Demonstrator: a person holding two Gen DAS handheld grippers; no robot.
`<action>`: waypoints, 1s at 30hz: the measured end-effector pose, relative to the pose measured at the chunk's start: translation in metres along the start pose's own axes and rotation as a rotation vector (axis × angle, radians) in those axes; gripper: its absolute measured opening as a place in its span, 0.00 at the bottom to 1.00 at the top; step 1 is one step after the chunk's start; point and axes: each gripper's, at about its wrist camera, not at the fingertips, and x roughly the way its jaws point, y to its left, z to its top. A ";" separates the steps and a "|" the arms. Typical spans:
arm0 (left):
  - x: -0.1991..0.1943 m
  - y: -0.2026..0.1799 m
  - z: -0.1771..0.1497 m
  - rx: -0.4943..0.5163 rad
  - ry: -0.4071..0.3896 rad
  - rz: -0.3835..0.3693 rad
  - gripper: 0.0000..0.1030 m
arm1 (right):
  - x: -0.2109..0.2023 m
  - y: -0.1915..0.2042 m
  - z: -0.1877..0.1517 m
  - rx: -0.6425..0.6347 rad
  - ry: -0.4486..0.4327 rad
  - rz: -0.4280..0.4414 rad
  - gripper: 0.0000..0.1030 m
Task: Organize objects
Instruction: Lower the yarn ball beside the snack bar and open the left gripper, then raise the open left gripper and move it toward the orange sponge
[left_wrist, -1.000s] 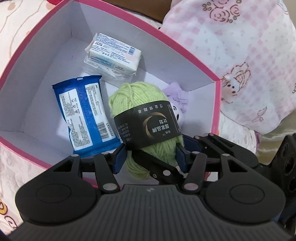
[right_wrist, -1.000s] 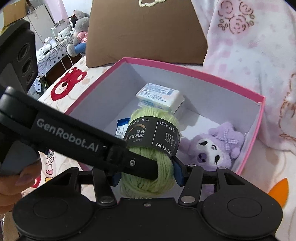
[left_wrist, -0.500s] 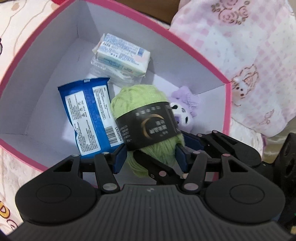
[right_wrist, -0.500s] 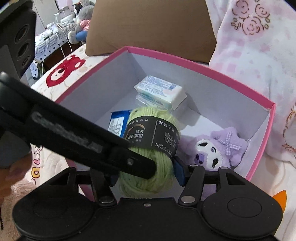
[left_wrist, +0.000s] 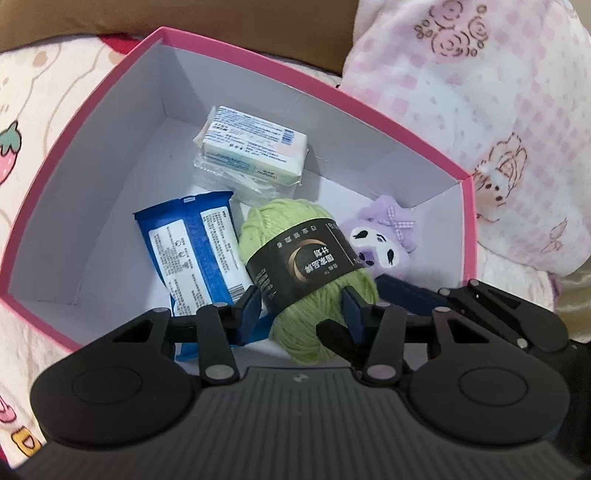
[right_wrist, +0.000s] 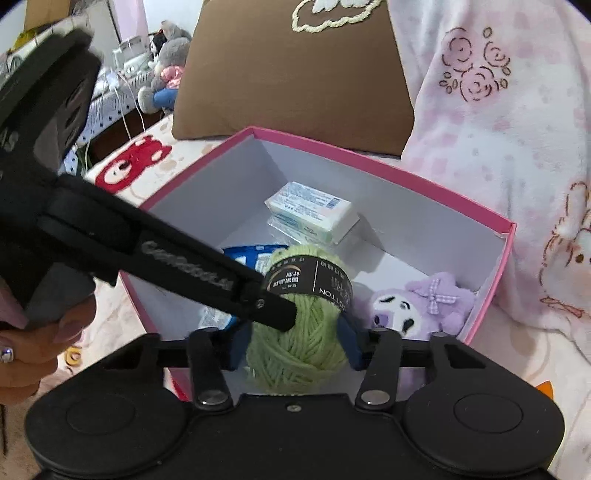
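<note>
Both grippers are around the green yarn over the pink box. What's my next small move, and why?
Probably lower the yarn ball a little toward the bare floor of the pink box between the blue packet and purple plush, then release. The left gripper and right gripper have just closed in and both pinch it, apparently just above the floor.

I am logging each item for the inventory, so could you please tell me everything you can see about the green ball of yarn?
The green yarn ball is a soft, oval skein of pale green strands wrapped by a black paper band with gold and white print. It hangs tilted above the open pink box, over the blue packet and beside the purple plush toy. The left gripper and the right gripper both have just been closing on its lower end, blue pads pressing the yarn from each side.
</note>
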 end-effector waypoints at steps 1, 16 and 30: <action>0.002 -0.003 -0.001 0.011 0.002 0.007 0.43 | 0.002 0.002 -0.001 -0.019 0.007 -0.023 0.43; -0.039 -0.022 -0.008 0.089 0.008 0.047 0.43 | -0.037 -0.001 -0.007 0.048 0.010 -0.001 0.36; -0.127 -0.040 -0.035 0.131 -0.028 0.007 0.54 | -0.121 0.023 -0.016 0.046 -0.068 0.002 0.38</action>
